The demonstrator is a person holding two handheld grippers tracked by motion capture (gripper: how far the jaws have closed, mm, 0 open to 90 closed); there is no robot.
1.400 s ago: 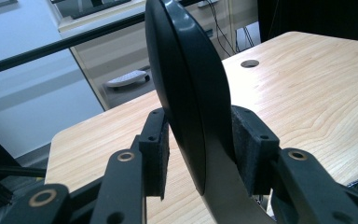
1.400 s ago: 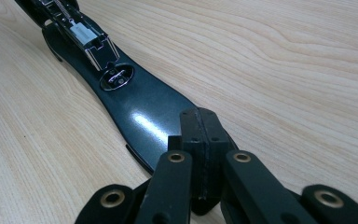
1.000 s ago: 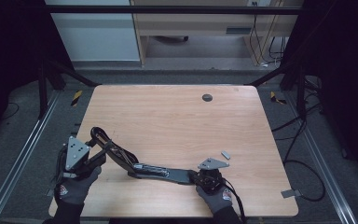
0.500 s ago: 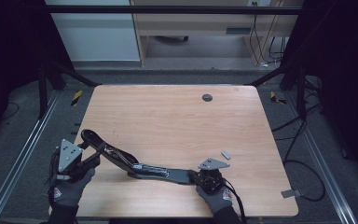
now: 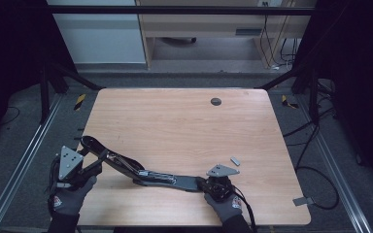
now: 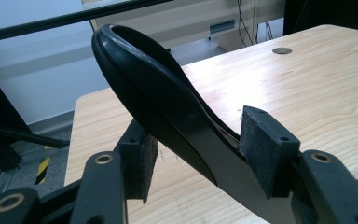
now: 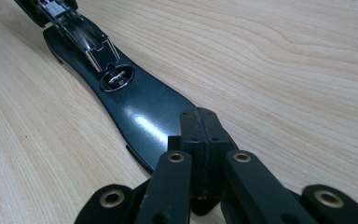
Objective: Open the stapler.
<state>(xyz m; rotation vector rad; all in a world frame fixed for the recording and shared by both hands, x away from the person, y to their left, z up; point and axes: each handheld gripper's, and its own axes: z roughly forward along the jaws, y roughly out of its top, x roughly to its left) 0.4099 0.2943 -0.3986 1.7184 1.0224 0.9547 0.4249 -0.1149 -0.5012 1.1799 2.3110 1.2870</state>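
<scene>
Near the bench's (image 5: 175,121) front edge, an opened black stapler (image 5: 141,170) lies flat. Right tongs (image 7: 200,135) clenched on its base; left tongs (image 6: 196,154), just opening, flank the raised arm, unclamped.

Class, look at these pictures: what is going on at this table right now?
A person works a large black stapler lying opened out on the wooden table. The right gripper is shut and presses down on the stapler's flat base. The left gripper has the raised, curved top arm between its jaws, which have just been opening; one pad sits against the arm, the other stands clear, so it appears to be letting go.
</scene>
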